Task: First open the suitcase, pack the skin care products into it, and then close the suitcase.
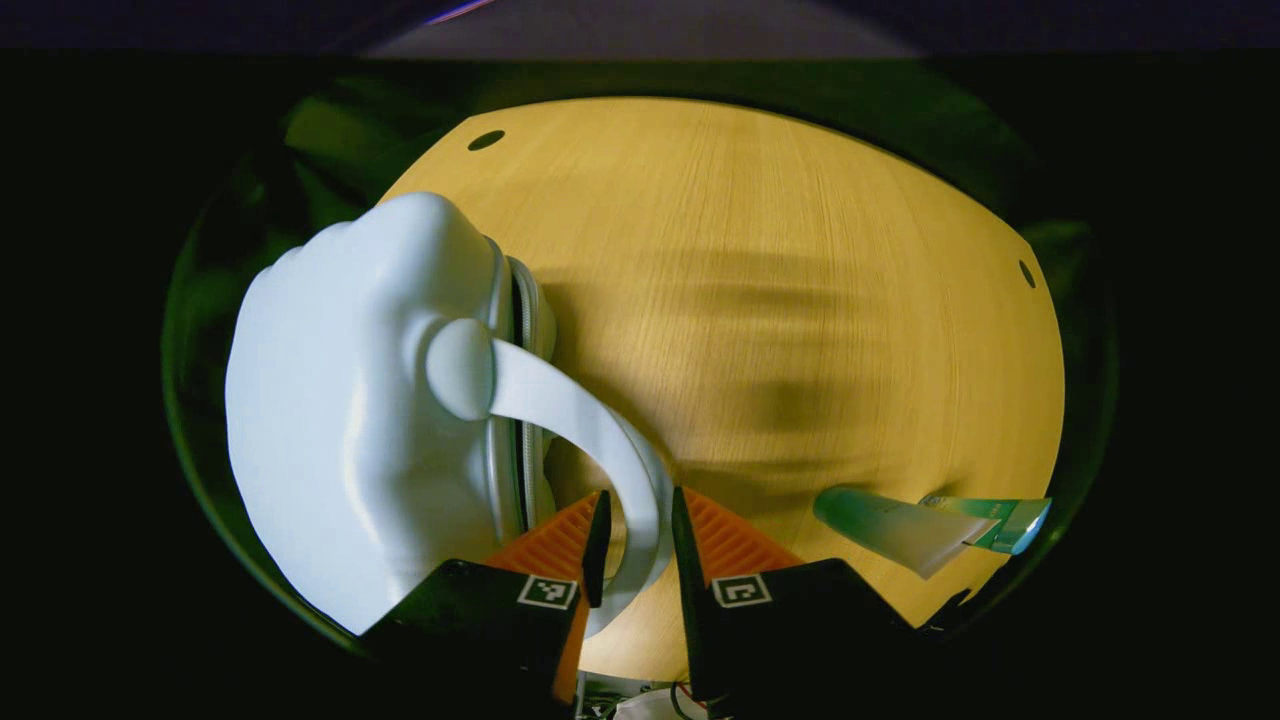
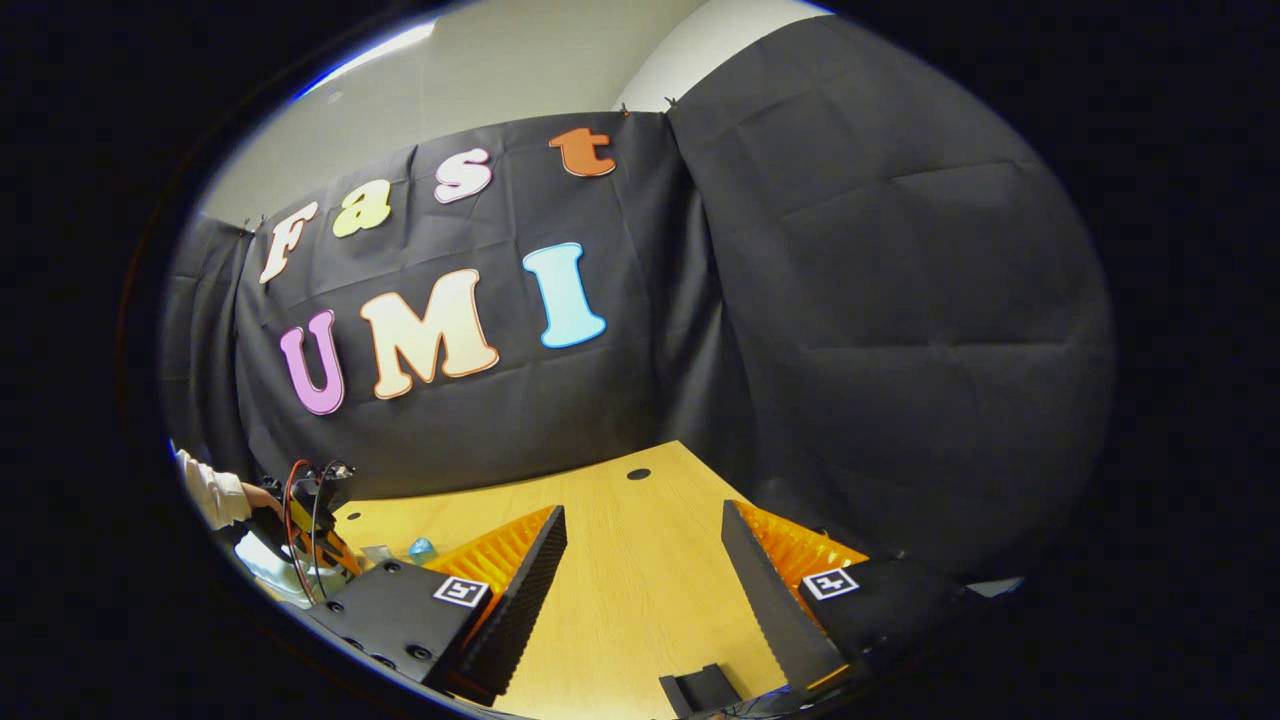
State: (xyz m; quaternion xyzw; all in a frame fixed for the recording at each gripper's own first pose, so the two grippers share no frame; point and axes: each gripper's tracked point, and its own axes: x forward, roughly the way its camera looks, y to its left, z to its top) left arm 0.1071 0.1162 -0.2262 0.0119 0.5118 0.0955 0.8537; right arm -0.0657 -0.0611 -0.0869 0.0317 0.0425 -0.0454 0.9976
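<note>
Left gripper (image 1: 636, 545): your jaws straddle the suitcase handle (image 1: 590, 420); contact unclear, so squeeze fully before pulling.
Right gripper (image 2: 642, 570): jaws wide apart, idle above the wooden table (image 2: 640, 560).
Suitcase (image 1: 350, 420): left, smooth pale hard shell, zipper seam (looks shut).
Skincare tube (image 1: 905, 525): right, soft, green-capped, lying flat.

A wooden table (image 1: 780, 250) carries a white suitcase (image 1: 340, 420); a tube (image 1: 900, 525) lies near.
</note>
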